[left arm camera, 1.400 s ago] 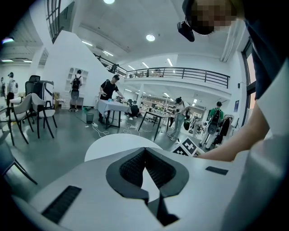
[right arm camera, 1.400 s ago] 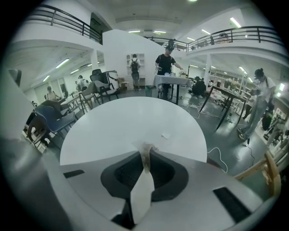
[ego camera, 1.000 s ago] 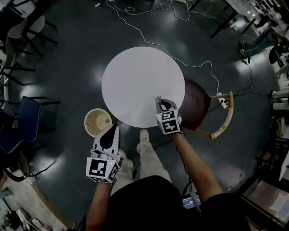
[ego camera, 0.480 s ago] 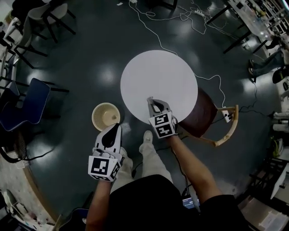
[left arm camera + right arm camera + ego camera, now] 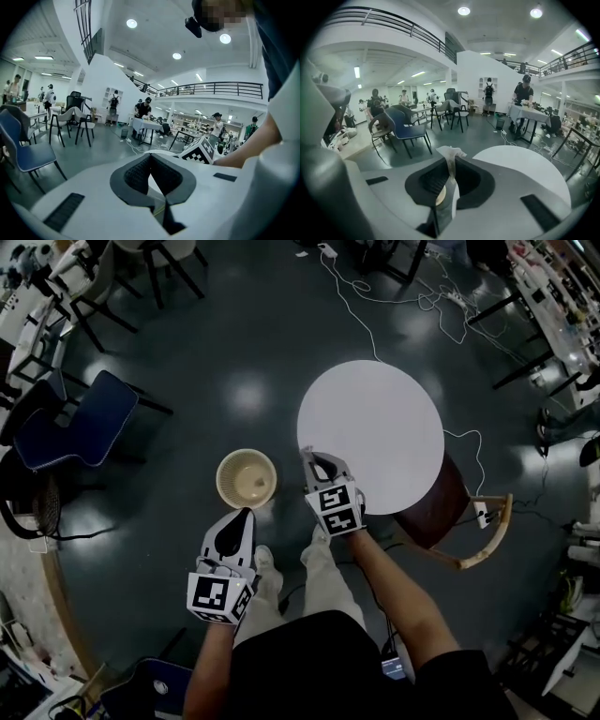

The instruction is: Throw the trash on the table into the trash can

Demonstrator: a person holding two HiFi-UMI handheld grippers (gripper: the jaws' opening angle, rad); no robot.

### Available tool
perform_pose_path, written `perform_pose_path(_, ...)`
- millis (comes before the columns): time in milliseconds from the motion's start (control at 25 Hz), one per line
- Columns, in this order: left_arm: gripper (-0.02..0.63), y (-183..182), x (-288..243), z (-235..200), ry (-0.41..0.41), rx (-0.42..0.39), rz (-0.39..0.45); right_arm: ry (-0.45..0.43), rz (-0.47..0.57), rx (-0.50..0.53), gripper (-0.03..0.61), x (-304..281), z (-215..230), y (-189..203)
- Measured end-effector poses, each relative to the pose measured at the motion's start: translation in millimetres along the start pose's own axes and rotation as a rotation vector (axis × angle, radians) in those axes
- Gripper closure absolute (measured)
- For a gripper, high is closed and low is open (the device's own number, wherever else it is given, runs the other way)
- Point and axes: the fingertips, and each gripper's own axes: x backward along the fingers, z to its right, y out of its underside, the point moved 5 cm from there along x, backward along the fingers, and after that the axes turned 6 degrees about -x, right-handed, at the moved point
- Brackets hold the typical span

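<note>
In the right gripper view, a crumpled scrap of white paper trash point(image 5: 451, 157) sticks up between the pads of my right gripper point(image 5: 449, 165), whose jaws are closing on it. From the head view, that right gripper point(image 5: 311, 459) hangs just off the left edge of the round white table point(image 5: 375, 418), a short way right of the beige trash can point(image 5: 224, 486) on the floor. The trash itself is too small to make out there. My left gripper point(image 5: 245, 515) is shut and holds nothing, low at my left just short of the can. Its pads meet at the tips point(image 5: 150, 158).
A brown wooden chair point(image 5: 441, 510) stands at the table's right. A blue chair point(image 5: 82, 427) and dark chairs stand to the left, and white cables point(image 5: 375, 292) lie on the dark floor beyond the table. People and tables fill the far hall.
The right gripper has left the table's near edge and moved left toward the trash can. The head view has swung left, so table and can now sit further right.
</note>
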Motion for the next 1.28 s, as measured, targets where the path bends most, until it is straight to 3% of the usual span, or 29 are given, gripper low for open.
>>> perform_pose_path(280, 0.606, 22.5, 34.0, -43.9, -0.083, 0.032, -0.007, -0.088, -0.008, 0.041, 0.538, -36.4, -62.3, -5.6)
perform_pose_path(680, 0.606, 67.7, 64.4, -103.0, -0.206, 0.103, -0.044, -0.179, -0.063, 0.062, 0.538, -101.1, -129.8, 22.9)
perform_pose_path(1280, 0.606, 162.8, 34.3, -161.1, -0.213, 0.137, -0.125, -0.217, -0.112, 0.051, 0.538, -207.8, -152.3, 93.5)
